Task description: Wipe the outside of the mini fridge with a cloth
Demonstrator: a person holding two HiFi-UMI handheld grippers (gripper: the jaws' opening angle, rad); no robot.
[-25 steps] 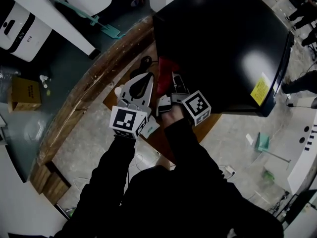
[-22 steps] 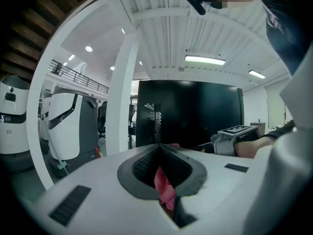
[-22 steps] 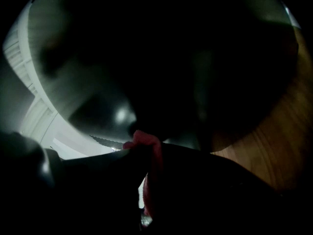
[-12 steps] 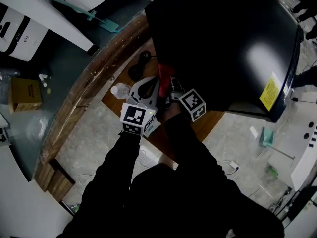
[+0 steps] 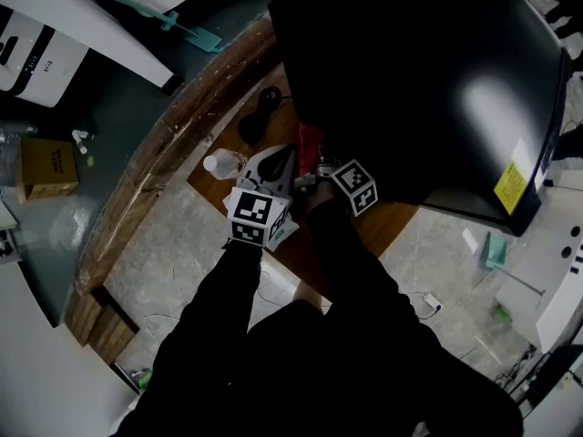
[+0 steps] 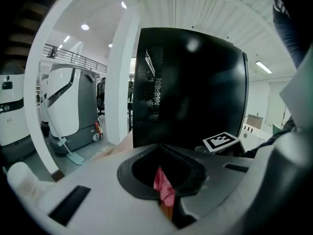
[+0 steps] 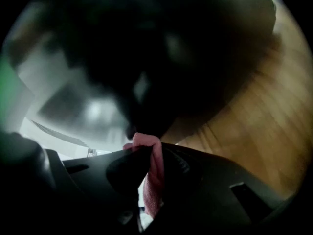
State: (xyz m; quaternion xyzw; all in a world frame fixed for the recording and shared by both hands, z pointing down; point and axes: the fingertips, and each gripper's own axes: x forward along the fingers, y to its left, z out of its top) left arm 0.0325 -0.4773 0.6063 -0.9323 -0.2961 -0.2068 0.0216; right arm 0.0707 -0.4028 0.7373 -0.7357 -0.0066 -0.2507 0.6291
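The black mini fridge (image 5: 410, 71) fills the upper right of the head view and stands on a wooden table (image 5: 146, 189). My right gripper (image 5: 317, 164) is shut on a red cloth (image 5: 308, 142), low against the fridge's near side. In the right gripper view the cloth (image 7: 152, 165) is pinched between the jaws, close to the dark fridge wall (image 7: 146, 58). My left gripper (image 5: 290, 157) sits right beside it, jaws together. In the left gripper view the cloth (image 6: 163, 186) shows through the hollow between the jaws, with the fridge (image 6: 190, 87) ahead.
A small white bottle (image 5: 219, 164) stands on the table left of the grippers. A black cable (image 5: 255, 121) lies beside the fridge. A yellow sticker (image 5: 510, 188) marks the fridge's right edge. A cardboard box (image 5: 46, 167) and a teal mop (image 5: 182, 30) are on the floor at left.
The left gripper has moved right, up beside the right gripper and the cloth. Both grippers have edged closer to the fridge's side. The right gripper keeps its hold on the cloth.
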